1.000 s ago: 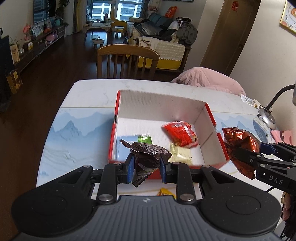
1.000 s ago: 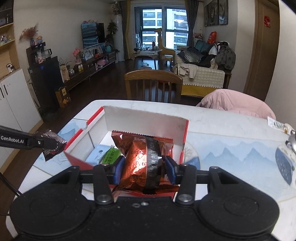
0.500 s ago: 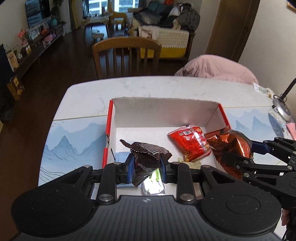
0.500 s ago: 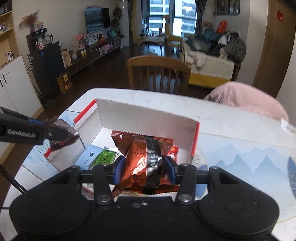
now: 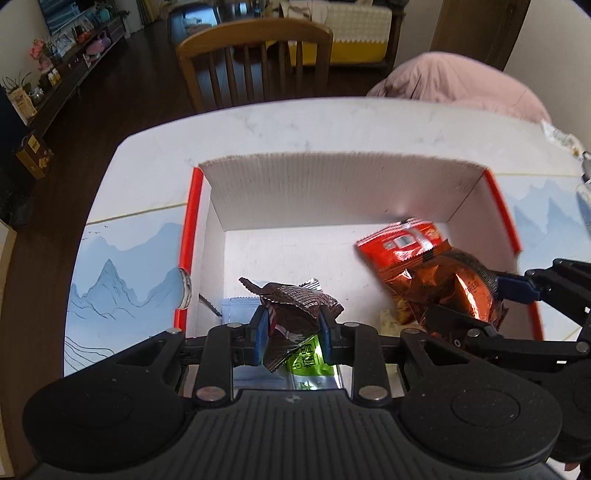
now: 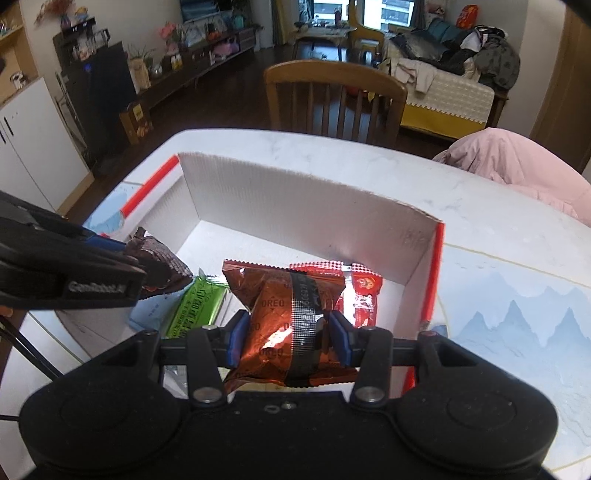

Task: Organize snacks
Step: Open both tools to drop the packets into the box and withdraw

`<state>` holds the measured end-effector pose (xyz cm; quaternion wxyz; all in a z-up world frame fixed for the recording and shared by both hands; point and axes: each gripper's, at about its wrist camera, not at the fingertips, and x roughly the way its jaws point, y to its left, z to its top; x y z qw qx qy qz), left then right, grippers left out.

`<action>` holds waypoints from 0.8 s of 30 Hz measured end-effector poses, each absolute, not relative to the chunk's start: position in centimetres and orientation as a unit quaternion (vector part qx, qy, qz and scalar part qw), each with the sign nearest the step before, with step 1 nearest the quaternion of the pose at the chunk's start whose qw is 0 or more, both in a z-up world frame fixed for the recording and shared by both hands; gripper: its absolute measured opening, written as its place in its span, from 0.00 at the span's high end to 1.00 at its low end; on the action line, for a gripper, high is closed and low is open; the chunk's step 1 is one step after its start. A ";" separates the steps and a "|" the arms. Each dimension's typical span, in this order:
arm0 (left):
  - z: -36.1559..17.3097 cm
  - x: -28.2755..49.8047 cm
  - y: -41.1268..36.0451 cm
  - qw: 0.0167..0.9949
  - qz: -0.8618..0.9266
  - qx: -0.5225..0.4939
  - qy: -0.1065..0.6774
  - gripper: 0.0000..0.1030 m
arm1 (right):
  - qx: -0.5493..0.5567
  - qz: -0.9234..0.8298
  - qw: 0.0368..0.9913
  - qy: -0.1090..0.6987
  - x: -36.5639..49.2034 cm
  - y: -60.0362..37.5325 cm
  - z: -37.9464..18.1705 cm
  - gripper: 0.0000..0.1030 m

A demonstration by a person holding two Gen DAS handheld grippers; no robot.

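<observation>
Left gripper (image 5: 291, 334) clamped on dark brown packet (image 5: 295, 306); right gripper (image 6: 290, 338) clamped across copper Oreo packet (image 6: 288, 317). Both hang over the near part of the red-edged box (image 5: 332, 192). Judged light, crinkly, slippery foil with fragile contents; mid-body pinch suits. In the box: red packet (image 5: 402, 245) at right, green packet (image 6: 192, 306) and pale blue sachet (image 5: 240, 308) near left.

left claw (image 5: 291, 334) | clamps brown packet (image 5: 295, 301) | over box (image 5: 332, 184)

Dark wood floor (image 6: 229, 92), wooden chair (image 6: 334, 99), cluttered sofa (image 6: 448, 85), bright windows (image 6: 397, 13), white cabinet (image 6: 29, 144)
</observation>
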<state>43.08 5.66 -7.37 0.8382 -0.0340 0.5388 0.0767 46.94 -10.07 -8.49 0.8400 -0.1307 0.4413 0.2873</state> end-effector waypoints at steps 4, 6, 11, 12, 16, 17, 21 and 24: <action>-8.5 44.1 6.1 0.828 0.082 -0.038 0.553 0.74 | -0.145 0.286 0.831 0.454 48.1 -9.4 -9.5 0.55; -9.0 44.6 6.3 0.824 0.083 -0.040 0.559 0.74 | -0.144 0.287 0.827 0.462 48.5 -9.2 -10.1 0.55; -10.4 45.2 6.7 0.811 0.083 -0.050 0.577 0.74 | -0.144 0.292 0.820 0.470 48.8 -8.9 -10.7 0.55; -10.6 45.3 6.8 0.809 0.084 -0.050 0.580 0.74 | -0.143 0.293 0.820 0.471 48.8 -8.8 -10.7 0.55; -11.4 45.4 6.9 0.803 0.087 -0.054 0.587 0.74 | -0.141 0.294 0.818 0.473 48.8 -8.6 -10.8 0.55; -11.5 45.4 6.9 0.803 0.087 -0.057 0.587 0.74 | -0.140 0.294 0.818 0.474 48.9 -8.6 -10.8 0.55; -11.7 45.2 6.9 0.801 0.086 -0.059 0.589 0.74 | -0.135 0.292 0.818 0.476 49.0 -8.7 -10.8 0.54; -11.5 44.9 7.0 0.802 0.085 -0.065 0.587 0.73 | -0.136 0.293 0.820 0.472 48.8 -8.8 -10.5 0.52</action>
